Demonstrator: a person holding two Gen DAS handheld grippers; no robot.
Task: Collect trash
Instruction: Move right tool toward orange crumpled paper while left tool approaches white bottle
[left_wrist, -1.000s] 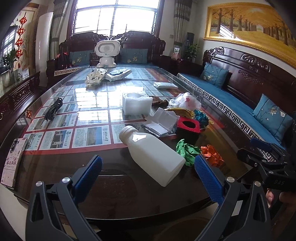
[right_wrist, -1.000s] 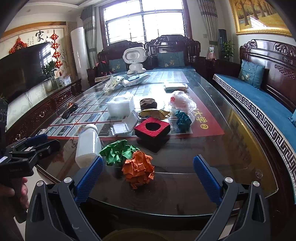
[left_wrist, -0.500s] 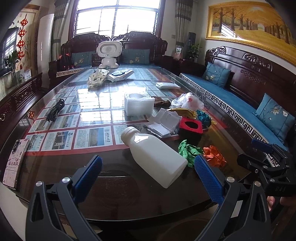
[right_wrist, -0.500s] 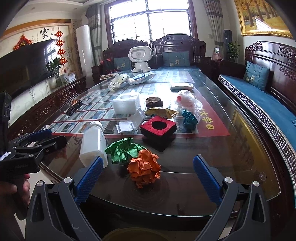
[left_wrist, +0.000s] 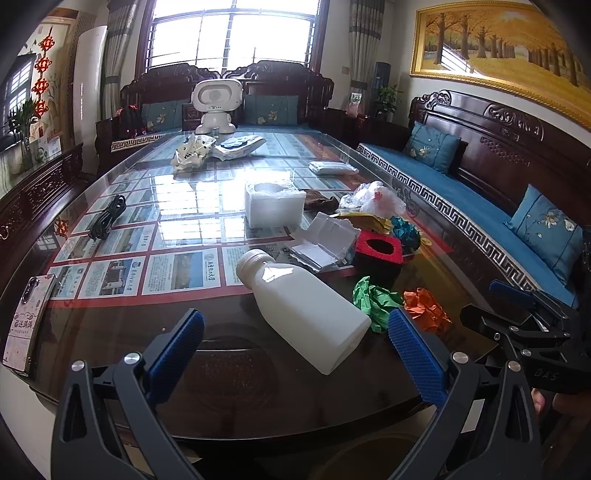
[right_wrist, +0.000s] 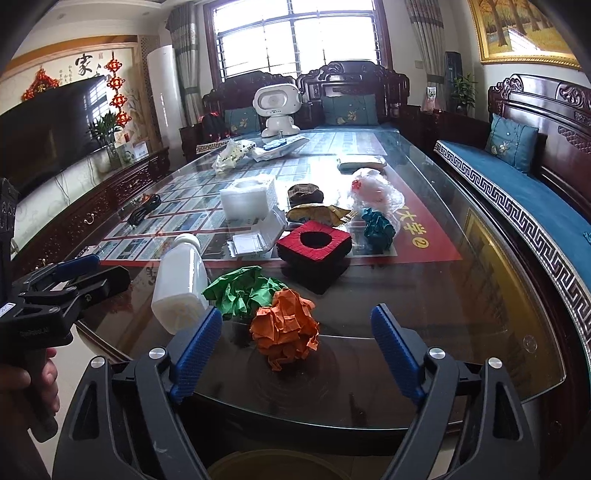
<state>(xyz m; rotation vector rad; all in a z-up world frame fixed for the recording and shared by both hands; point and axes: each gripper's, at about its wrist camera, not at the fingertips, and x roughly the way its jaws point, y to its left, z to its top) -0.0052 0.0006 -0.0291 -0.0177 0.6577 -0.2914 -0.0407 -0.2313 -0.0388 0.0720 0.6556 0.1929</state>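
A white plastic bottle lies on its side on the glass table, just beyond my open, empty left gripper; it also shows in the right wrist view. A crumpled orange paper ball lies between the pads of my open, empty right gripper, with a green paper ball behind it. Both balls show in the left wrist view, green and orange. Further back lie a red and black box, a teal paper ball, a clear plastic bag and a white foam block.
A phone lies at the table's near left edge and a black cable further back. A white toy robot stands at the far end. A yellowish bin rim shows below the table edge. A blue-cushioned bench runs along the right.
Both grippers have moved slightly forward toward the table. The bottle and the orange ball appear a little closer. Nothing was taken hold of.
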